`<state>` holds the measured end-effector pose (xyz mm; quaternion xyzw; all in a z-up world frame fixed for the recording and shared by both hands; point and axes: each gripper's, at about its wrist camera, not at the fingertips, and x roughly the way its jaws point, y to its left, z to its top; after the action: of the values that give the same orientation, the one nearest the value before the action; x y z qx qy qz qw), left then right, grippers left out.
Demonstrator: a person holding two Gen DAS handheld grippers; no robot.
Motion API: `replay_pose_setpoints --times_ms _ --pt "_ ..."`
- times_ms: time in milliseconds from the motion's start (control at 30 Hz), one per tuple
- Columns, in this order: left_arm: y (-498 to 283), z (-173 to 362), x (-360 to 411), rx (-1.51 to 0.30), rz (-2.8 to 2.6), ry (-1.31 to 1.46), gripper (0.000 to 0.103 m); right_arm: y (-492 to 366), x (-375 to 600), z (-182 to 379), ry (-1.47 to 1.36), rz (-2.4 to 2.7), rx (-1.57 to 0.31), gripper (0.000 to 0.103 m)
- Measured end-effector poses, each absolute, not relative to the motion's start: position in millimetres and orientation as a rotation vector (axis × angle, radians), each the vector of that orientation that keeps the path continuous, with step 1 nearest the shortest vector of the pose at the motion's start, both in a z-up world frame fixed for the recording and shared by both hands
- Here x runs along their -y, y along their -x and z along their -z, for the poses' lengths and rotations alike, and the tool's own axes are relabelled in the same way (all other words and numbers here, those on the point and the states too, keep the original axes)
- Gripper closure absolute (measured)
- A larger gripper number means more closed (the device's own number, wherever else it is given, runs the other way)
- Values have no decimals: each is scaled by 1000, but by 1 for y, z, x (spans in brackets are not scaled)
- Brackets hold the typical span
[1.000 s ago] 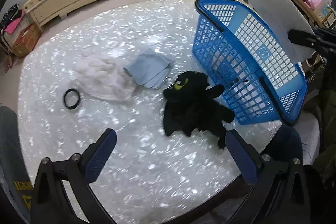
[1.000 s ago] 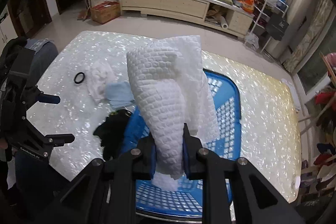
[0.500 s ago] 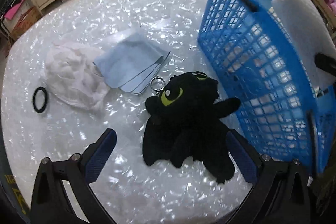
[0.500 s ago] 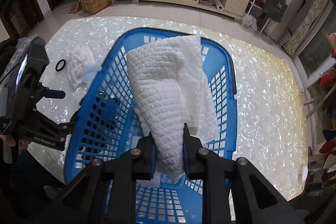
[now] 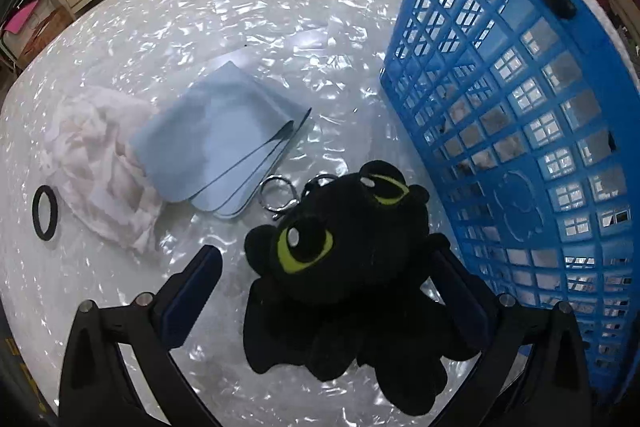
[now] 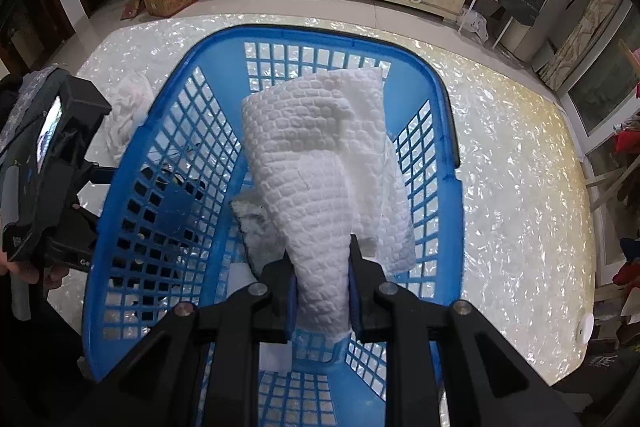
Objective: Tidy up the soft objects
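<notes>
Right gripper (image 6: 322,291): fingers nearly closed, pinching a white waffle-textured folded cloth (image 6: 320,163) by its narrow end. It points steeply down into the basket.

White cloth: fans out toward 12 o'clock from the fingers, hanging over the inside of the blue plastic lattice basket (image 6: 448,131). Can't tell if its far end touches the basket floor.

Left gripper (image 5: 324,275): fingers (image 5: 192,291) spread wide, one on each side of the black plush toy with green eyes (image 5: 344,247). The left pad is clearly off the toy; the right pad sits right against the plush, but I can't tell if it's pressing, so no real grip.

Plush toy: lying on the shiny white pearl-pattern tabletop (image 5: 200,19), just beside the basket wall (image 5: 520,131) at its 3 o'clock. A metal key ring (image 5: 278,195) sits at its 10 o'clock.

Other soft stuff: a pale blue folded cloth (image 5: 216,139) at 10 o'clock from the plush, overlapping a crumpled white gauzy fabric (image 5: 96,163) farther toward 9 o'clock. A black hair tie (image 5: 45,213) lies just past that, close to the tabletop's edge.

Basket from the left wrist view: fills the 3 o'clock side.
</notes>
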<state>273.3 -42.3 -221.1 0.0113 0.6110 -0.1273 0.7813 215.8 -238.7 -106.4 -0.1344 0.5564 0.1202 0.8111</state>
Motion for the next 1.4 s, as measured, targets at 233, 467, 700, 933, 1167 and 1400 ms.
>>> replay_pose_setpoints --times_ms 233,467,700,933,1167,1400 --pt "-281 235 42 -1328 275 8 0 -226 232 128 307 -244 -1258 84" --pt "-282 241 29 -1320 281 0 0 -233 234 127 299 -238 -1282 83" --pt "-284 237 21 -1309 303 -41 2 -238 236 126 306 -239 -1294 83" --pt "-277 231 22 -1302 350 -42 18 -242 229 132 328 -232 -1317 81" --pt "-269 226 31 -1303 381 -16 31 -243 223 139 342 -233 -1354 80" --pt "-247 214 26 -1293 382 -6 33 -243 216 139 350 -279 -1378 42"
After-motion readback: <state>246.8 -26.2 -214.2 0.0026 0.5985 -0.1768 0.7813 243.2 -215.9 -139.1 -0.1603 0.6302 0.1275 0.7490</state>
